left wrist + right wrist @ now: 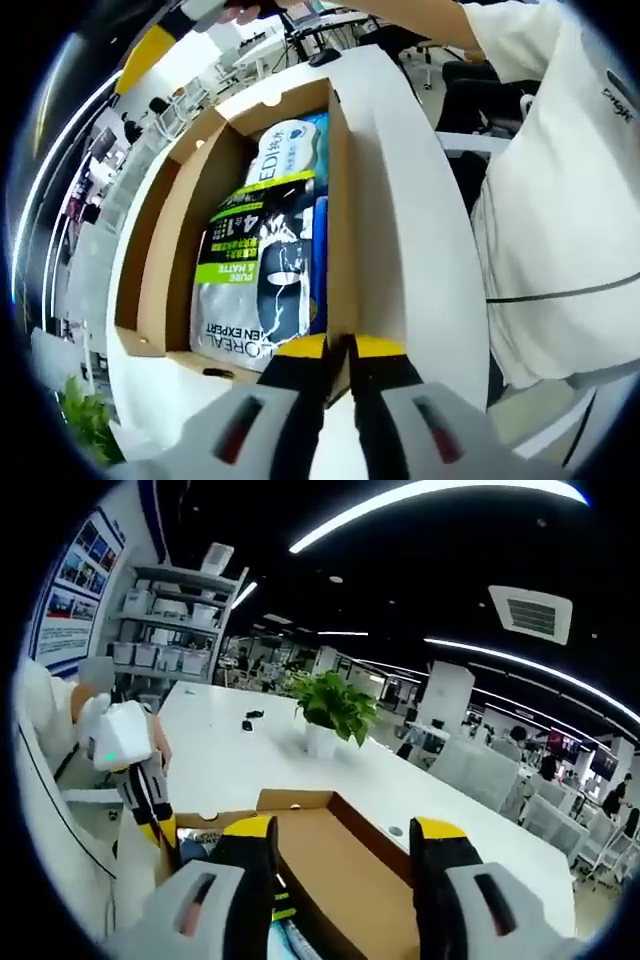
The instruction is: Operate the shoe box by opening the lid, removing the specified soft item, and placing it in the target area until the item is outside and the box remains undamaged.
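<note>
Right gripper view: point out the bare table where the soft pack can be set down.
Free: the white table between the open shoe box and the potted plant, and to the plant's right. Small dark items lie left of the plant. Inside the box, packs crowd it.

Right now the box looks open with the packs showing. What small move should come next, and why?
Probably lower the right gripper into the shoe box toward the soft pack. The lid is already open, the right jaws stand apart above the box, and the left gripper is closed at the box's side wall, which should steady it.
</note>
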